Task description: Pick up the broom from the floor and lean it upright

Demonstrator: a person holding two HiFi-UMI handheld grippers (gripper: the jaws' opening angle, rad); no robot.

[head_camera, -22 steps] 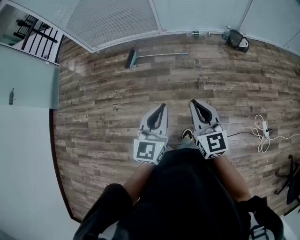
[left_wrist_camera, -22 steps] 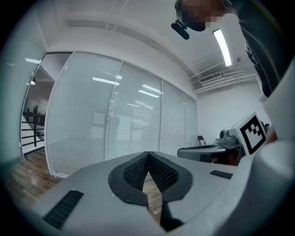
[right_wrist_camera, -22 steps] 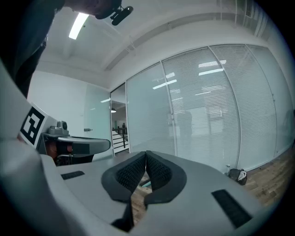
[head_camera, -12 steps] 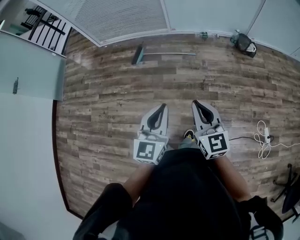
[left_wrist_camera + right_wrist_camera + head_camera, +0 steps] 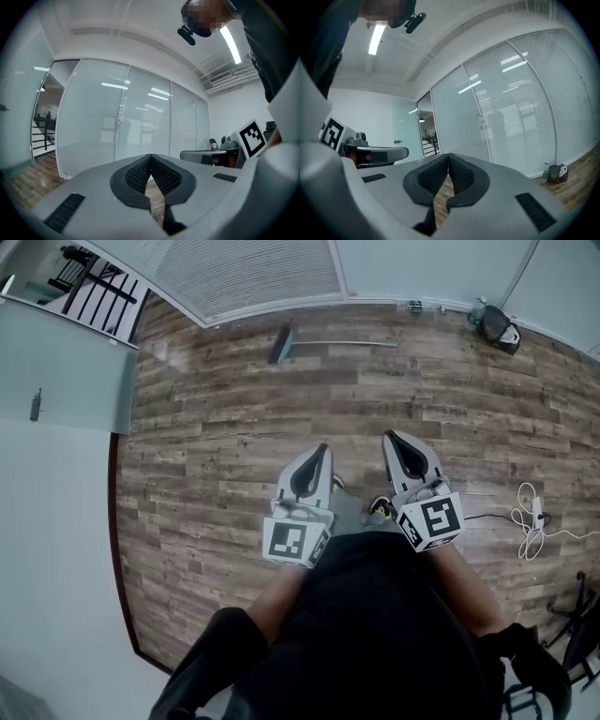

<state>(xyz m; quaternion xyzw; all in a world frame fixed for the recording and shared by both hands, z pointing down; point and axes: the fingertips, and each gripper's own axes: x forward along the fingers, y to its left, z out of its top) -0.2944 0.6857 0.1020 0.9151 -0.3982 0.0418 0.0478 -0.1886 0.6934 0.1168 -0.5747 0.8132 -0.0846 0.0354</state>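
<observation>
The broom (image 5: 323, 343) lies flat on the wood floor far ahead, near the glass wall, its dark head (image 5: 280, 345) to the left and its thin grey handle running right. My left gripper (image 5: 322, 450) and right gripper (image 5: 389, 437) are held side by side close to the body, well short of the broom, both pointing forward and level. Each is shut with nothing between its pads. In the left gripper view the left gripper (image 5: 150, 158) faces the glass wall, and the right gripper (image 5: 448, 157) does so in the right gripper view. Neither of these two views shows the broom.
A glass partition with blinds (image 5: 253, 277) runs along the far side, with a glass door (image 5: 66, 381) at the left. A dark bag (image 5: 494, 324) and a small bottle (image 5: 412, 307) sit by the wall at right. A white cable (image 5: 531, 518) lies on the floor at right.
The view has shifted forward and slightly left; the broom now sits a little lower and nearer in the head view. Both grippers stay shut and side by side.
</observation>
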